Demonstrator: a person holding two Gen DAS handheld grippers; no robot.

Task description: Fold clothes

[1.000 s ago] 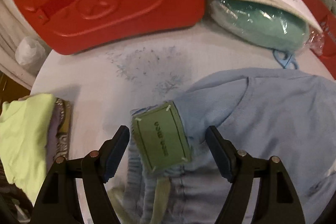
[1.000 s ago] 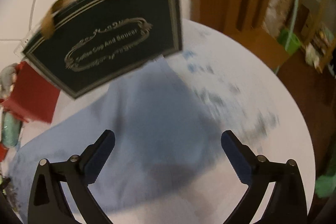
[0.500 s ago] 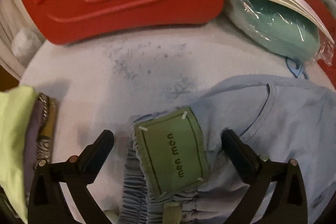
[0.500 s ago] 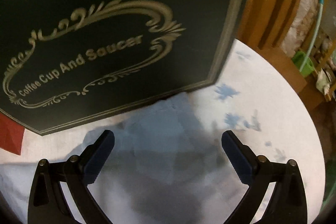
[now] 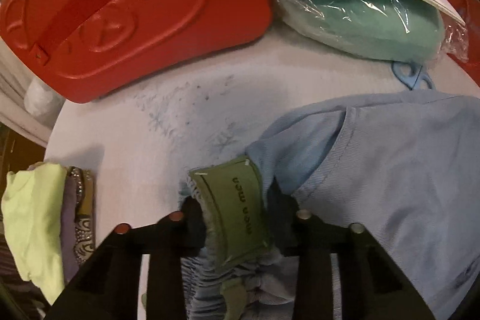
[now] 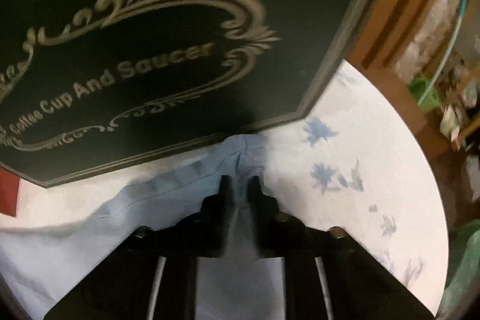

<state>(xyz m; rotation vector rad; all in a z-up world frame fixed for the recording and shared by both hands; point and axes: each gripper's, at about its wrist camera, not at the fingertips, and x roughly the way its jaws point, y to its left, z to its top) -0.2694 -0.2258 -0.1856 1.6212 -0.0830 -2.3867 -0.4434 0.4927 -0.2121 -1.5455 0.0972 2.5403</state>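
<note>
Left gripper (image 5: 235, 215): fingers closed in on the gathered waistband of the light blue trousers (image 5: 390, 185), pinching right at the green "men men" patch (image 5: 232, 206). The cloth bulges between the pads, so the bite looks deep enough. Garment lies flat across the white floral tablecloth (image 5: 135, 140), near the red case (image 5: 126, 5) and the wrapped teal bundle (image 5: 366, 20); a stack of folded clothes (image 5: 39, 224) sits at my far left.

Right gripper (image 6: 240, 185): nearly closed on a thin pinch of the same blue cloth, at the end that lies against the black "Coffee Cup And Saucer" box (image 6: 165, 44).

My judgement: both ends are gripped, ready to lift and fold. Raise both hands together and level, keep the fabric taut between them, and draw the right end away from the box first so it doesn't snag. The thin right pinch could slip; go slowly.
</note>
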